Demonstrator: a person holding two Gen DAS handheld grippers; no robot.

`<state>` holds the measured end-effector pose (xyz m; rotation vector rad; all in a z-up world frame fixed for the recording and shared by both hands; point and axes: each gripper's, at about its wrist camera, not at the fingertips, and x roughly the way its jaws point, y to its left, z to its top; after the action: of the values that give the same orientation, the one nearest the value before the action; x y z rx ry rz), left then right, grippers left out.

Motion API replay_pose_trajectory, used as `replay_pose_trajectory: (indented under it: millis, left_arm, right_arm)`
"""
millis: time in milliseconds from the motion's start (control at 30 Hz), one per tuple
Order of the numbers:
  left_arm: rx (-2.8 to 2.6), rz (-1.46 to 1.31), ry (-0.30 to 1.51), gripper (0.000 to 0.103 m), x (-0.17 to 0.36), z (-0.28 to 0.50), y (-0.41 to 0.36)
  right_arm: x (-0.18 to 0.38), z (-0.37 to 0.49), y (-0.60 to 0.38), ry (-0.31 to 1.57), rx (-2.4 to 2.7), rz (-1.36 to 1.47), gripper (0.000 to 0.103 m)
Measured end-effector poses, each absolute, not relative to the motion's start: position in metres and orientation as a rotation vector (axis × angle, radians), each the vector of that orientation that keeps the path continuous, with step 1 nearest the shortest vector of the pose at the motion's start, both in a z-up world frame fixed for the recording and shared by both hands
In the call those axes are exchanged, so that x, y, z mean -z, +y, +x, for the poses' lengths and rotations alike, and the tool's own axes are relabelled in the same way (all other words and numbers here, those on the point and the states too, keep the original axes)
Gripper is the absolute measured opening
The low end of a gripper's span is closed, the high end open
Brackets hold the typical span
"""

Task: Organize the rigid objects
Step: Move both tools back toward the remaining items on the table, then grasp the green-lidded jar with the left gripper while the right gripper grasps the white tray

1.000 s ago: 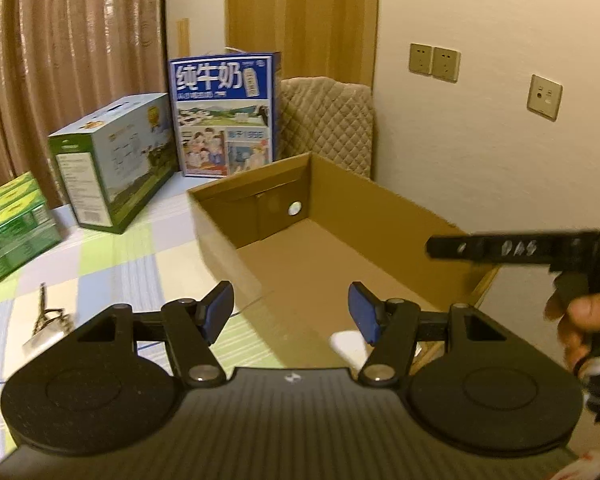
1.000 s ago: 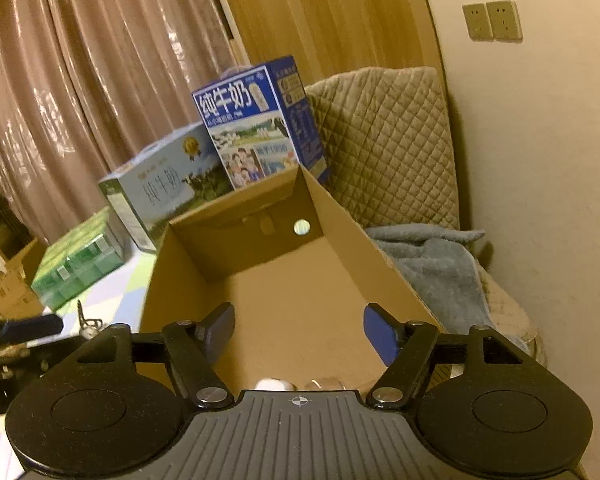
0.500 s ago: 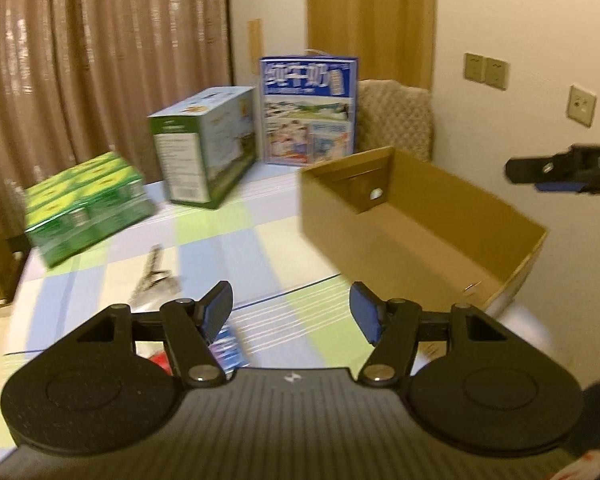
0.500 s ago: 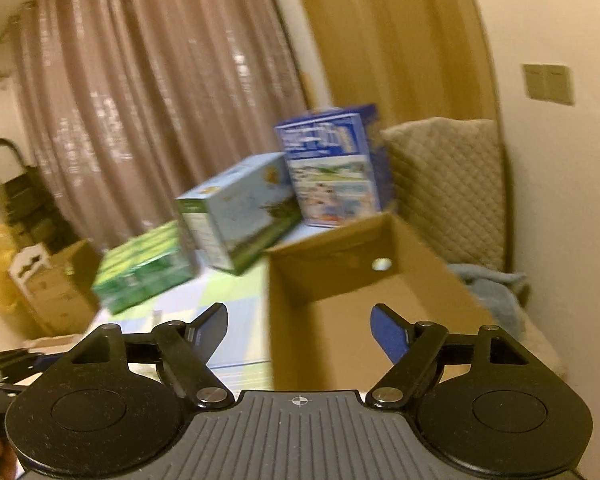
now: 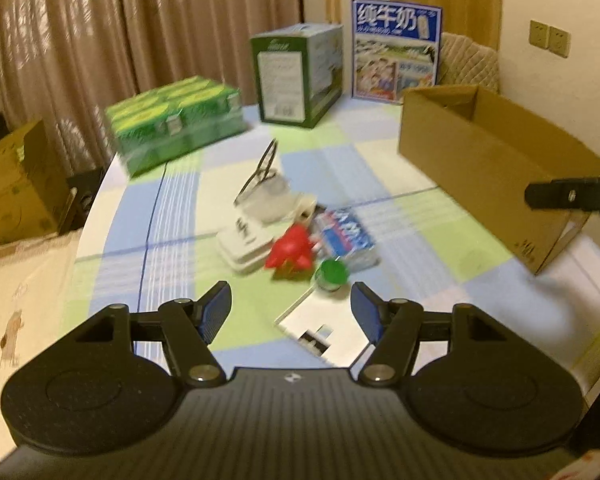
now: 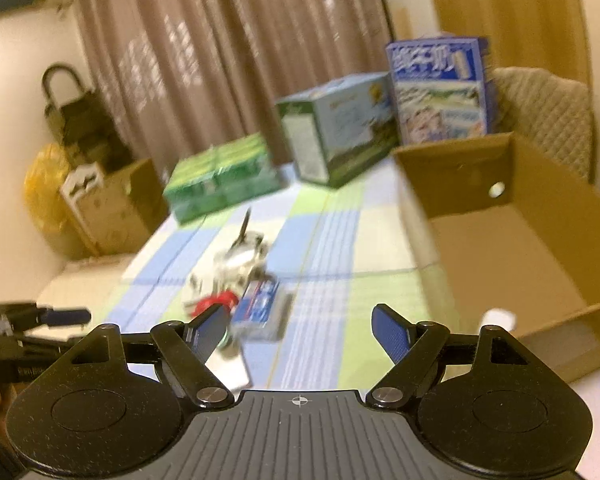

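A small white thing (image 6: 500, 316) lay in my cardboard box (image 6: 540, 248); the red toy (image 5: 292, 250) sat beyond my left gripper (image 5: 291, 308), spread and empty.

A table under a checked blue, green and cream cloth (image 5: 172, 200) carries everything. Just beyond the left jaws lies a small heap: a white card (image 5: 324, 332), green cap (image 5: 332, 272), red toy (image 5: 292, 250), blue packet (image 5: 346, 236) and white case (image 5: 248, 240). Farther off stand a green carton pack (image 5: 172, 120), two milk boxes (image 5: 300, 76) and, to the right, an open cardboard box (image 5: 492, 160).
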<state>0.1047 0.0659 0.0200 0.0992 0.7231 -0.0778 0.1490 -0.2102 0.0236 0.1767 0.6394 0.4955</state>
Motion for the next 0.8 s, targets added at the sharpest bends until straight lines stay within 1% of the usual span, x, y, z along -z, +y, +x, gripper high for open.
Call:
replay_pose_trajectory:
  millis: [167, 333, 500, 567, 800]
  left_arm:
    - [0.112, 0.109, 0.736, 0.061, 0.006, 0.109, 0.072]
    - [0.169, 0.170, 0.747, 0.060, 0.031, 0.128, 0.059]
    - [0.215, 0.219, 0.735, 0.054, 0.047, 0.147, 0.047]
    - [0.225, 0.237, 0.737, 0.050, 0.054, 0.156, 0.042]
    - [0.255, 0.233, 0.738, 0.038, 0.070, 0.183, 0.034]
  right_arm:
    - [0.006, 0.158, -0.186, 0.693, -0.518, 0.116, 0.077]
    - [0.023, 0.170, -0.176, 0.720, -0.508, 0.074, 0.077]
    - [0.041, 0.183, -0.161, 0.751, -0.515, 0.020, 0.076]
    - [0.044, 0.188, -0.156, 0.756, -0.522, 0.011, 0.076]
    - [0.050, 0.200, -0.150, 0.791, -0.510, 0.019, 0.075]
